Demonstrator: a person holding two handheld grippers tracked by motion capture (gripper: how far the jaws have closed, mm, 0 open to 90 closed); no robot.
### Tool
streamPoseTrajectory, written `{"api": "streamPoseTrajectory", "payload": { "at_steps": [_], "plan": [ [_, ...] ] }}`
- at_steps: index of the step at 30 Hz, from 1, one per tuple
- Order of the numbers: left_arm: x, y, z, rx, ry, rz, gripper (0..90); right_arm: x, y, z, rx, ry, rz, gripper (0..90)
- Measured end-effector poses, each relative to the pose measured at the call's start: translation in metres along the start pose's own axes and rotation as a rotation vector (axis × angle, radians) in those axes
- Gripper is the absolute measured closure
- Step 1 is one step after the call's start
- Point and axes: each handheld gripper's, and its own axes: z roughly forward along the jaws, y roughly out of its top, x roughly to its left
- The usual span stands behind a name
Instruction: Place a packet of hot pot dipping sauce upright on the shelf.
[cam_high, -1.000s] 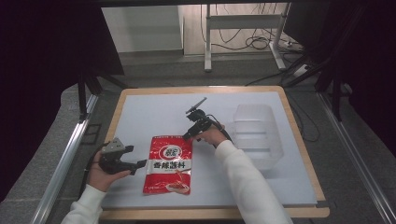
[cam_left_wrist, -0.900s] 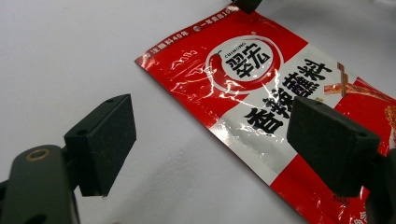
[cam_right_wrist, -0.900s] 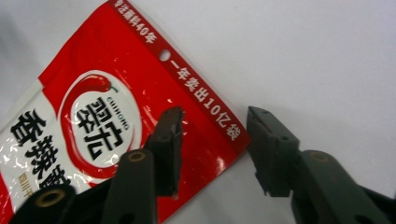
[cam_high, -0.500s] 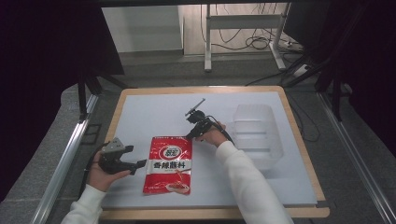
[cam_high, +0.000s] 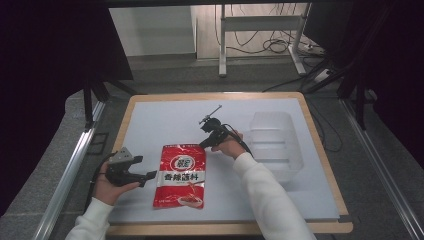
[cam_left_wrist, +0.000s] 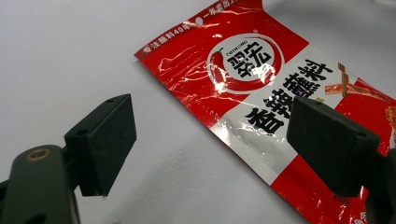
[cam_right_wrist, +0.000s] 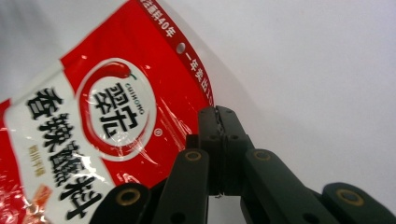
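A red seasoning pouch (cam_high: 182, 172) with black characters lies flat on the white table (cam_high: 150, 120). My right gripper (cam_high: 203, 146) is at the pouch's far right corner. In the right gripper view its jaws have just been closing and now stand together (cam_right_wrist: 217, 114), pinching the corner of the pouch (cam_right_wrist: 116, 107). My left gripper (cam_high: 146, 177) rests on the table just left of the pouch, level with its middle. In the left gripper view it (cam_left_wrist: 215, 140) is open, its pads wide apart, with the pouch (cam_left_wrist: 261, 93) lying ahead and partly under the right pad (cam_left_wrist: 327, 140).
A clear plastic bin (cam_high: 272, 140) stands on the right side of the table, just beyond the right hand. A wooden rim (cam_high: 325, 150) borders the white surface. Dark curtains and metal rails flank the table.
The right gripper has shifted slightly toward the pouch's far corner. The left hand and the pouch have not moved.
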Motion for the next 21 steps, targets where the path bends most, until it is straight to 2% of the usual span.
{"api": "streamPoseTrajectory", "payload": {
  "at_steps": [7,15,17,18,19,20,21],
  "plan": [
    [0.000,0.000,0.003,0.005,-0.002,-0.002,15.7,0.012,-0.001,-0.016,-0.039,0.008,-0.032,89.2],
    [0.004,0.000,0.013,0.030,0.000,0.001,17.1,0.020,-0.003,-0.024,-0.061,0.030,-0.059,89.2],
    [0.008,0.003,0.024,0.034,-0.016,-0.021,17.6,0.020,-0.004,-0.026,-0.066,0.033,-0.058,89.2],
    [0.008,0.003,0.024,0.034,-0.016,-0.021,17.6,0.020,-0.004,-0.026,-0.066,0.033,-0.058,89.2],
    [0.010,0.006,0.031,0.049,-0.010,-0.014,17.7,0.020,-0.005,-0.027,-0.070,0.037,-0.057,89.2],
    [0.010,0.006,0.031,0.049,-0.010,-0.014,17.7,0.020,-0.005,-0.027,-0.070,0.037,-0.057,89.2],
    [0.011,0.010,0.038,0.051,-0.015,-0.011,18.1,0.022,-0.006,-0.030,-0.073,0.041,-0.066,89.2]
  ]
}}
